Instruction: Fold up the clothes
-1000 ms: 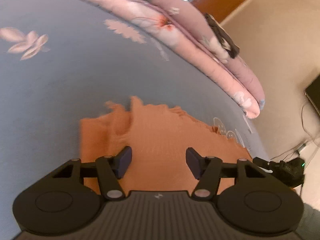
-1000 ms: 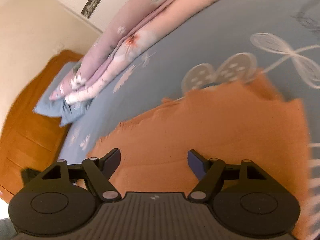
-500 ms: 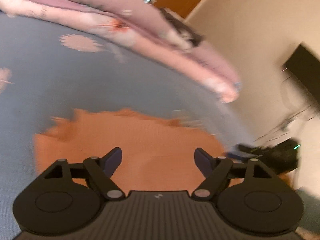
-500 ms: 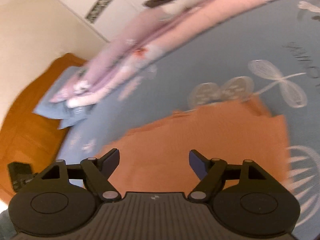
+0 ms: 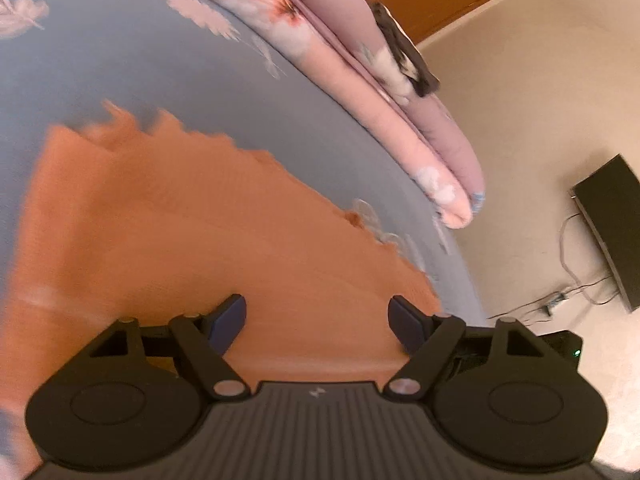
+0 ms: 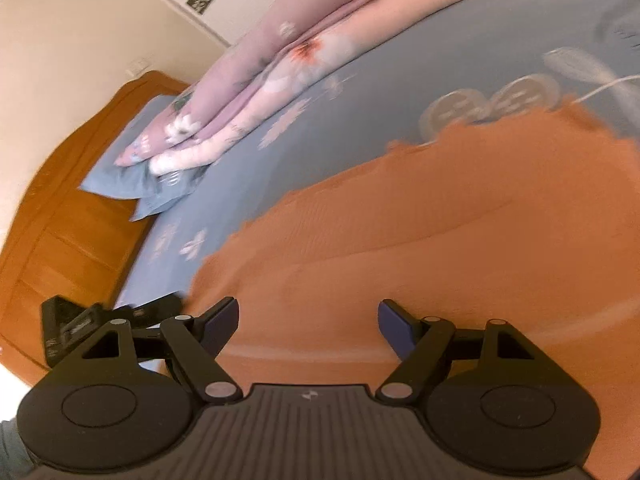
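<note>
An orange fringed cloth (image 5: 200, 240) lies spread flat on the blue bed sheet (image 5: 120, 60). My left gripper (image 5: 318, 312) hovers over the cloth's near part. It is open, with only the fabric below showing between its dark blue pads. In the right wrist view the same orange cloth (image 6: 440, 220) fills the right half, its ragged fringe along the far edge. My right gripper (image 6: 308, 312) is also open above the cloth's near edge and grips nothing.
A folded pink floral quilt (image 5: 360, 92) (image 6: 280, 60) lies along the bed's far side, a dark garment (image 5: 404, 52) on top. Blue pillows (image 6: 132, 176) rest against a wooden headboard (image 6: 60, 220). A black box (image 5: 612, 224) and cables sit on the floor. A black device (image 6: 72, 328) lies at the bed's edge.
The left jaws have spread clearly wider and the right jaws a little wider. Both views have shifted, and the orange cloth now takes up more of each picture.
</note>
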`<state>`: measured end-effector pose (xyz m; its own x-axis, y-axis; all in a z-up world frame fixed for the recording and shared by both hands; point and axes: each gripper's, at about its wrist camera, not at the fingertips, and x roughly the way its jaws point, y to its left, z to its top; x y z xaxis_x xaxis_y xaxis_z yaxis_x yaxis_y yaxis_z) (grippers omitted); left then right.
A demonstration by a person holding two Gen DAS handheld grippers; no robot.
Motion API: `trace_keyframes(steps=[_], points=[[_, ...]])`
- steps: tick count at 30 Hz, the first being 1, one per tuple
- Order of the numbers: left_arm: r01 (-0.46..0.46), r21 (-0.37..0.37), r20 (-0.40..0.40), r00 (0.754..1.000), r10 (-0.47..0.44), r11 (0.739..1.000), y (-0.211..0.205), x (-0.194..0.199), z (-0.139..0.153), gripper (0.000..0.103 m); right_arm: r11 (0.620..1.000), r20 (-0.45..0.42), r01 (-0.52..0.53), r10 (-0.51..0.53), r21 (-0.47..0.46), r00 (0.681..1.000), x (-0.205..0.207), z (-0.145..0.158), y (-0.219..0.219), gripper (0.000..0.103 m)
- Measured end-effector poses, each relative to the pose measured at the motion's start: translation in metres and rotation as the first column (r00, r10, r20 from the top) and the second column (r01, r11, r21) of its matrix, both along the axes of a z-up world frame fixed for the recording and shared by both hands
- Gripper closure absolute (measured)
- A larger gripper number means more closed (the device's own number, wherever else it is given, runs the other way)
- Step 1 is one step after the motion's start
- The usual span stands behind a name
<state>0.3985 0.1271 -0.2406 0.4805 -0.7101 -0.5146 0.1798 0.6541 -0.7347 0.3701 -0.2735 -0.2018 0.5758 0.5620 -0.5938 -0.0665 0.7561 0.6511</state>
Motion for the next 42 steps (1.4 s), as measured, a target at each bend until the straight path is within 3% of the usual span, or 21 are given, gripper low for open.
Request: trace_keyframes(steps=[5,9,14,18,23,26,29,33,37,42], points=[[0.010,0.048,0.006,1.000,-0.010,0.999,0.030,-0.009,0.001,0.028,0.988,-0.018,0.137,-0.138,-0.073,0.990,-0.025,0.005,-0.058,0.023],[0.005,0.090,-0.006,1.000,-0.005,0.996,0.047,-0.017,0.001,0.028,0.971,-0.021,0.232,-0.234,-0.053,0.972,-0.041,0.005,-0.089,0.023],[-0.010,0.144,-0.021,1.000,0.013,0.989,0.043,-0.022,0.019,0.028,0.962,-0.026,0.255,-0.259,-0.094,0.966,-0.047,0.017,-0.081,0.022],[0.062,0.068,0.042,0.997,-0.065,0.996,0.015,-0.026,0.039,0.022,0.987,-0.012,0.159,-0.159,-0.027,0.987,-0.046,0.024,-0.042,0.020],[0.158,0.085,0.023,0.987,-0.160,0.984,-0.018,-0.026,0.024,0.022,0.996,-0.037,0.058,-0.060,-0.062,0.997,-0.045,0.005,-0.009,0.020],[0.126,0.120,0.005,0.992,-0.127,0.985,-0.002,-0.033,0.011,0.022,0.993,-0.031,0.110,-0.111,-0.038,0.993,-0.054,-0.001,-0.029,0.020],[0.065,0.078,-0.014,0.998,-0.064,0.995,0.027,-0.041,0.004,0.028,0.985,-0.045,0.168,-0.169,-0.035,0.985,-0.067,-0.001,-0.058,0.021],[0.031,0.134,-0.043,0.999,-0.025,0.990,0.042,-0.050,0.010,0.028,0.980,-0.064,0.191,-0.194,-0.051,0.979,-0.076,0.006,-0.075,0.023],[0.031,0.139,-0.030,0.999,-0.027,0.990,0.032,-0.061,0.028,0.025,0.981,-0.074,0.190,-0.193,-0.050,0.978,-0.081,0.019,-0.057,0.020],[0.114,0.186,0.025,0.992,-0.120,0.976,0.000,-0.075,0.029,0.023,0.999,-0.075,0.042,-0.045,-0.032,0.996,-0.086,0.013,-0.006,0.020]])
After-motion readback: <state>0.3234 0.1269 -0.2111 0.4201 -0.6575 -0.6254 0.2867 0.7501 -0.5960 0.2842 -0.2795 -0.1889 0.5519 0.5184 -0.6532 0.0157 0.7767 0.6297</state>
